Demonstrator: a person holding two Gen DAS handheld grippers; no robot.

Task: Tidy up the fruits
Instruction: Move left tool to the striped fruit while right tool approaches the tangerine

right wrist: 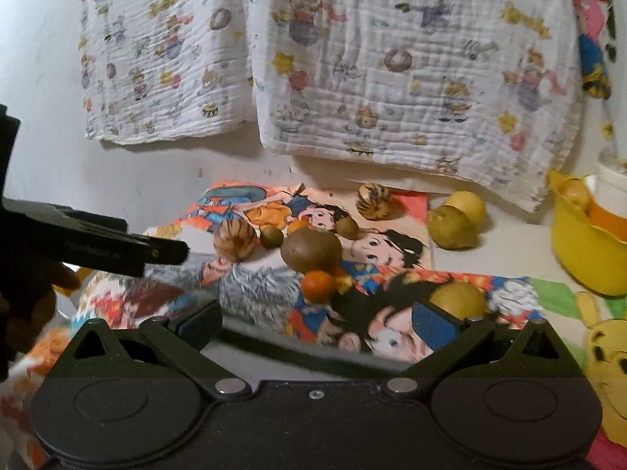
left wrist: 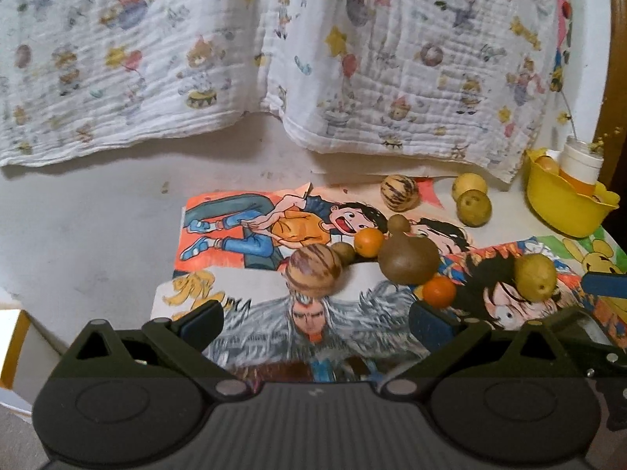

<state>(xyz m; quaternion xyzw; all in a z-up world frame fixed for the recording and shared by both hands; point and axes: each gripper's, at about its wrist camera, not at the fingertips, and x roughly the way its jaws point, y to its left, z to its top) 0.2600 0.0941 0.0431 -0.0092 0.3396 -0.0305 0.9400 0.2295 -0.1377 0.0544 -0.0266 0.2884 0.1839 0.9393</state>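
Left gripper [left wrist: 315, 323]: fingers wide, holding nothing. Right gripper [right wrist: 319, 323]: fingers wide, holding nothing.

Landmark: brown gourd [left wrist: 407, 260], on cartoon posters [left wrist: 243, 211].
- Striped fruit [left wrist: 313, 270]: left of gourd, close.
- Oranges [left wrist: 368, 242]: one just behind-left, one just in front-right.
- Green fruit [left wrist: 535, 277]: right, apart.
- Yellow bowl [left wrist: 564, 207]: far right, behind, holding a jar [left wrist: 580, 164].

right claw [right wrist: 317, 325] agape | pear [right wrist: 457, 298] by its finger | bowl [right wrist: 580, 250] far right
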